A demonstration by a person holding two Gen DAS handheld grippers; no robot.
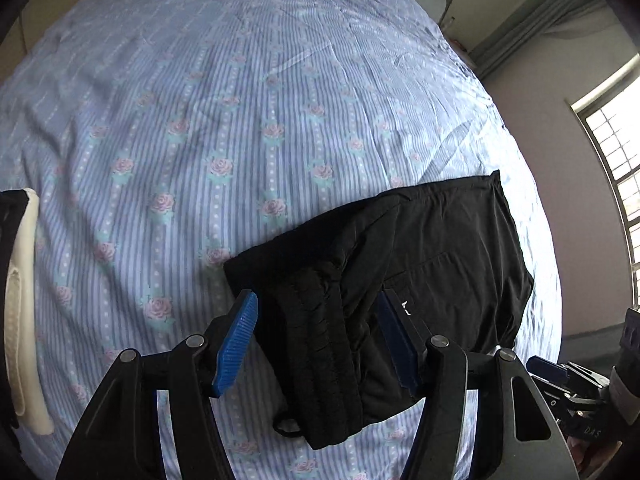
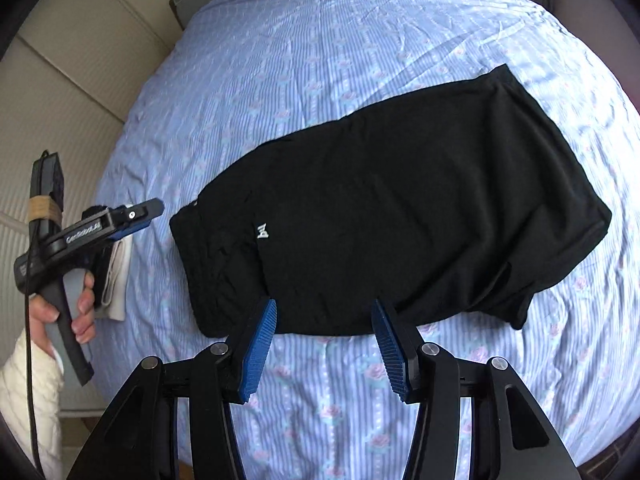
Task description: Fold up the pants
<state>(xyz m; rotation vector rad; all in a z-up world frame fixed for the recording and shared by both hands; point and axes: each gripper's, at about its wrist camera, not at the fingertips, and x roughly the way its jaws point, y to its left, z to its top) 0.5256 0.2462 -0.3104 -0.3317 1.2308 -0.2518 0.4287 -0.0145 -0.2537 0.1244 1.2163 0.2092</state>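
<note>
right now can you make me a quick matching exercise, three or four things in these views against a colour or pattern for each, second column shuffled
Things:
1. pants
2. bedsheet
3. pads of the right tool
4. sleeve

Colours:
A. cream white
B. black
C. ribbed blue
D. light blue stripes with pink roses

Pairs: 1-B, 2-D, 3-C, 4-A

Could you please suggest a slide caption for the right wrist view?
Folded black pants lie on a flowered blue bedsheet, with the right hand-held gripper open at their near edge.
</note>
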